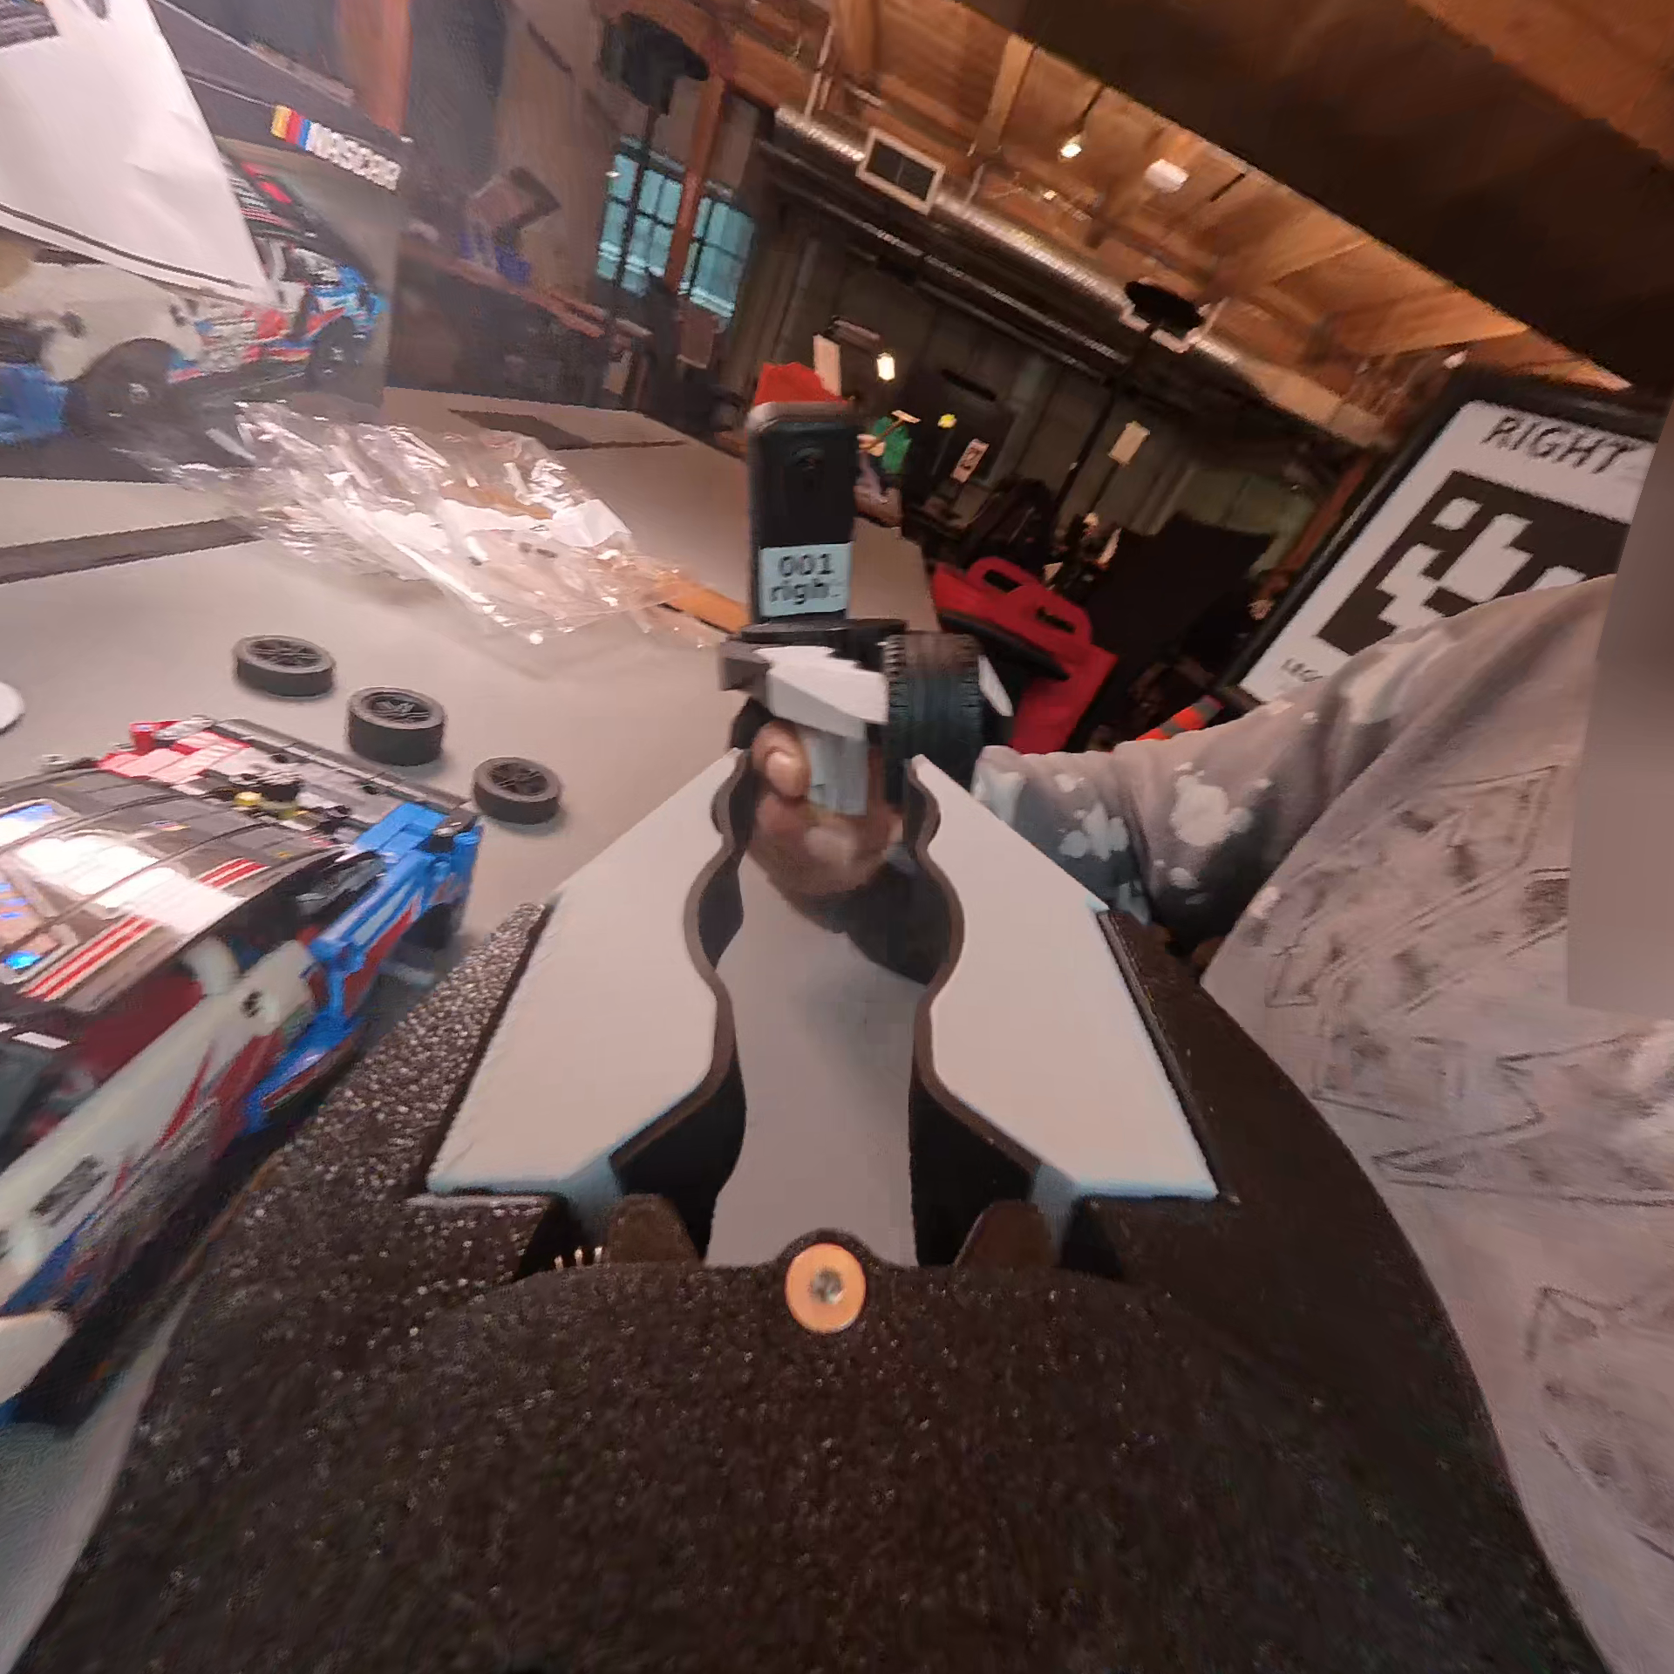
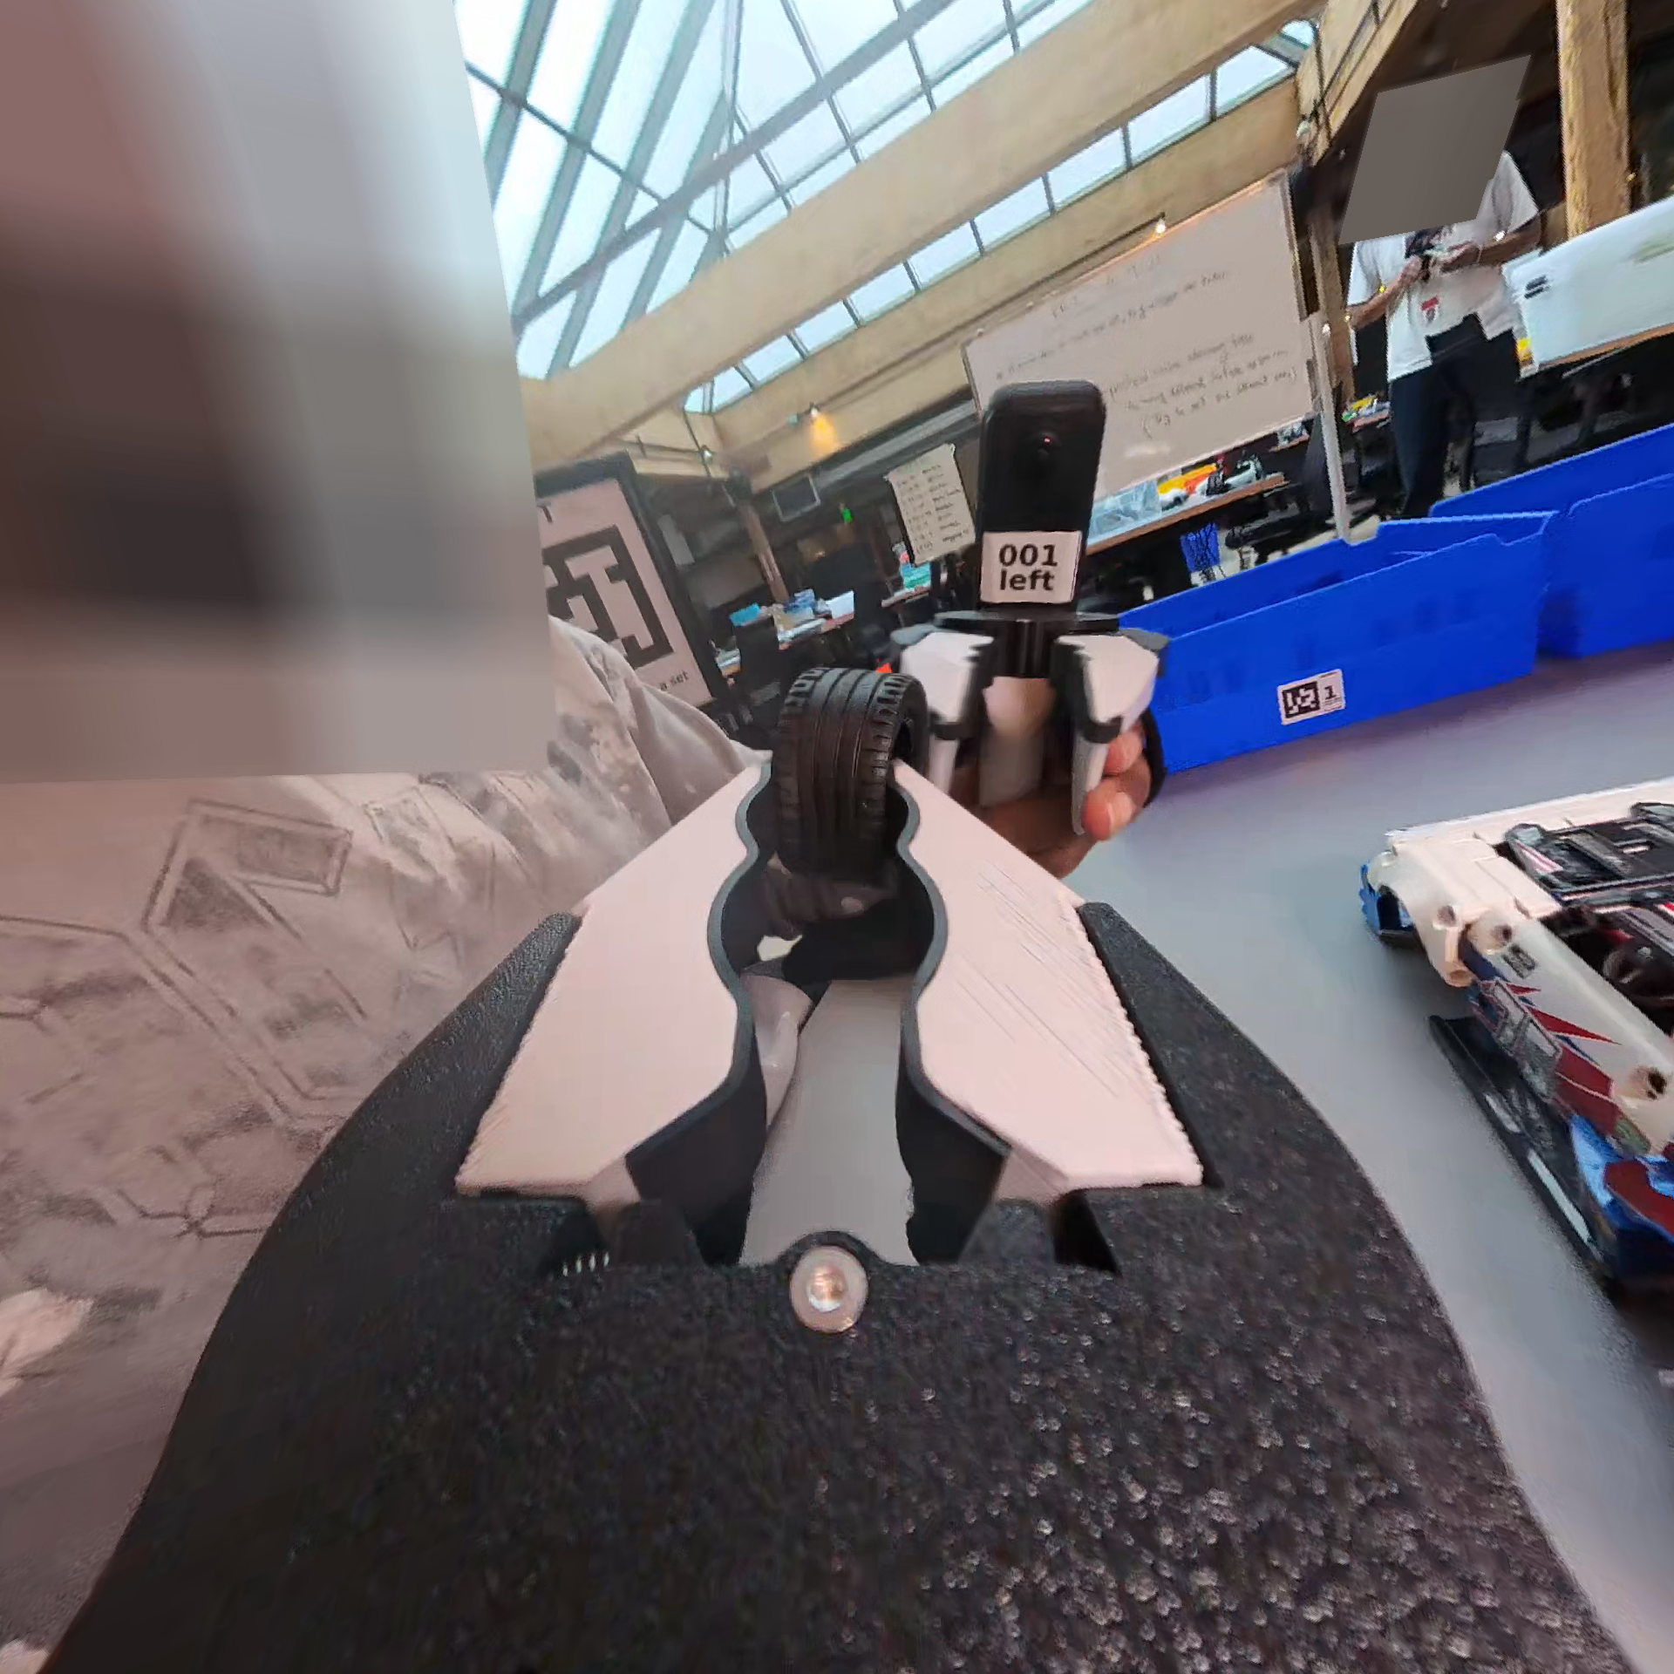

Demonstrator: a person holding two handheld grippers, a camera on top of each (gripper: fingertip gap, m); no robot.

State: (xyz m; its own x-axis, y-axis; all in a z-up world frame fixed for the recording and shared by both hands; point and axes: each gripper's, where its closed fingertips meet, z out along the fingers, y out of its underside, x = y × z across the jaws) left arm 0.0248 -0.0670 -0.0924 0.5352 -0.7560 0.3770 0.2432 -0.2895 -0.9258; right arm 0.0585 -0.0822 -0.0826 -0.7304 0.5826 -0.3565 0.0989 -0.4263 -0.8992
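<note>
Gripping a black ribbed rubber tyre (image 2: 847,770) at their tips, the fingers of the right gripper (image 2: 838,797) stand clamped on its tread at centre frame; the wheel's hub faces sideways and cannot be made out. Behind it the left gripper (image 2: 1024,716) is seen head-on, its lower half hidden by the tyre and by a hand (image 2: 1101,797). In the left wrist view the left gripper (image 1: 824,770) has its white, wavy-edged fingers apart with nothing between them, and the right gripper (image 1: 897,697) beyond carries the same tyre (image 1: 933,702). A brick-built race car (image 1: 181,951), glossy blue, red, white and black, is cut off at the lower left edge and blurred. Three loose black wheels (image 1: 394,725) lie in a row on the matte grey tabletop (image 1: 589,707), near crinkled clear plastic bags (image 1: 435,516). Blue plastic bins (image 2: 1359,625) sit at the right.
</note>
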